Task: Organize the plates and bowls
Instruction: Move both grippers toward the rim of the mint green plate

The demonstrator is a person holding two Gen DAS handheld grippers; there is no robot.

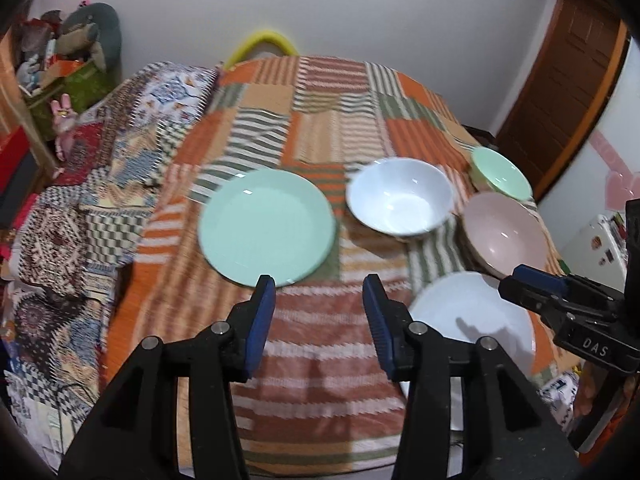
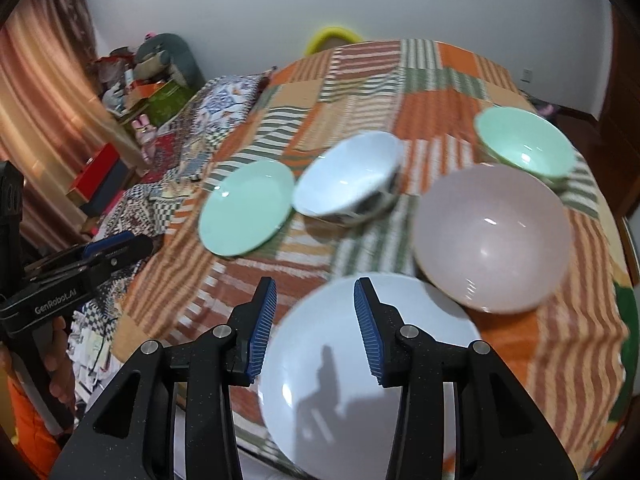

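On the striped patchwork cloth lie a mint green plate [image 1: 266, 226] [image 2: 246, 213], a white bowl [image 1: 400, 197] [image 2: 347, 178], a pink bowl [image 1: 505, 236] [image 2: 493, 237], a small mint green bowl [image 1: 501, 174] [image 2: 524, 142] and a white plate [image 1: 474, 320] [image 2: 360, 372] at the near edge. My left gripper [image 1: 319, 286] is open and empty, above the cloth just short of the green plate. My right gripper [image 2: 315, 288] is open and empty, above the white plate's far rim. Each gripper shows side-on in the other view.
The cloth-covered table [image 1: 320, 380] ends close in front of both grippers. A patterned quilt [image 1: 100, 184] hangs at the left. A cluttered shelf with toys [image 1: 60, 60] stands far left, a wooden door [image 1: 568, 92] at the right. A yellow chair back [image 1: 264, 40] is behind the table.
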